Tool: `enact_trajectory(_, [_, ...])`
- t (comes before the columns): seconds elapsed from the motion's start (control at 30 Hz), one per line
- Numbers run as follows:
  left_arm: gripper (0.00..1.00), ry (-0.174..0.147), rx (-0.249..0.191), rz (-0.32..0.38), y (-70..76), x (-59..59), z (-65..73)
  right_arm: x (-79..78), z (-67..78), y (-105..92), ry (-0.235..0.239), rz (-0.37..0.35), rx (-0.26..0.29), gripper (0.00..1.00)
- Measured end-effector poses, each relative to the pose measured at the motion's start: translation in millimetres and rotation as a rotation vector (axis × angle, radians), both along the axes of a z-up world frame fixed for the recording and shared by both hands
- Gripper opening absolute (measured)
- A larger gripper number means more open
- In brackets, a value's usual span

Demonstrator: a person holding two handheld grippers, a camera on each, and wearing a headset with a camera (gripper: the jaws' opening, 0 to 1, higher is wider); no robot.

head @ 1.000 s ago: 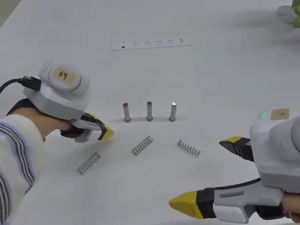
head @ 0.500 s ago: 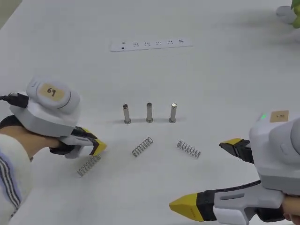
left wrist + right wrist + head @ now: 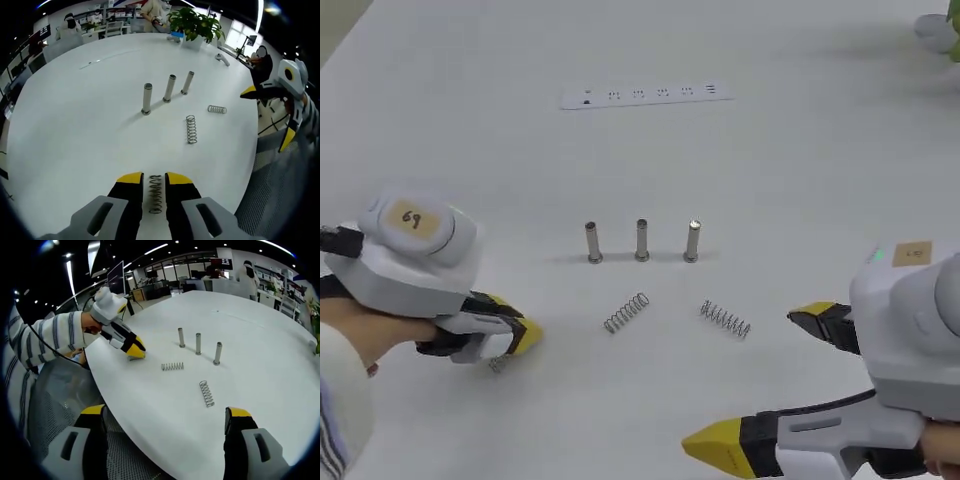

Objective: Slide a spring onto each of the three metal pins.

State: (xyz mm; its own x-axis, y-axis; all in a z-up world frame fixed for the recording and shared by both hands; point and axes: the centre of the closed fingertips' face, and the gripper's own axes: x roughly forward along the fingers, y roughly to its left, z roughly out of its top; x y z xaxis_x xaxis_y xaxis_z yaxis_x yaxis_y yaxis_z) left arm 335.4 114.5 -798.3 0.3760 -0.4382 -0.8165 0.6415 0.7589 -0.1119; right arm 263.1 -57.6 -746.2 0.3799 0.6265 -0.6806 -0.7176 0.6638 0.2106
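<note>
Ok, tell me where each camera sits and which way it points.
Head view: on the person's head, looking forward and down at the table, three pins, left gripper and right gripper; a hand shows.
Left gripper view: on the left gripper, looking along its jaws, which straddle a spring, toward the pins.
Right gripper view: on the right gripper, between wide-open jaws, facing across the table at the pins and a striped sleeve.
Shared: all three show the pins.

Overhead head view; low, opposed gripper views; pins (image 3: 641,241) in all.
</note>
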Motion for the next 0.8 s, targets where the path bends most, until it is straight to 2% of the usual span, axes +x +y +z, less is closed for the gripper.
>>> enact_trajectory(0.37, [0.1,0.0,0.02,0.01,9.5,-15.8,-1.5,-1.8,-5.3,-1.6,0.009,0.001,-0.019,0.97])
enact_trajectory(0.47, [0.12,-0.018,0.047,-0.002,13.7,-17.4,0.0,-2.2,-5.5,-1.0,0.012,0.001,-0.014,0.97])
enact_trajectory(0.6, [0.12,-0.014,0.046,-0.005,15.5,-19.2,1.3,-2.2,-5.4,-0.5,0.013,0.001,-0.014,0.97])
enact_trajectory(0.8, [0.12,-0.003,0.075,-0.03,20.5,-25.5,-1.7,0.9,-3.7,-1.9,0.002,-0.019,-0.012,0.99])
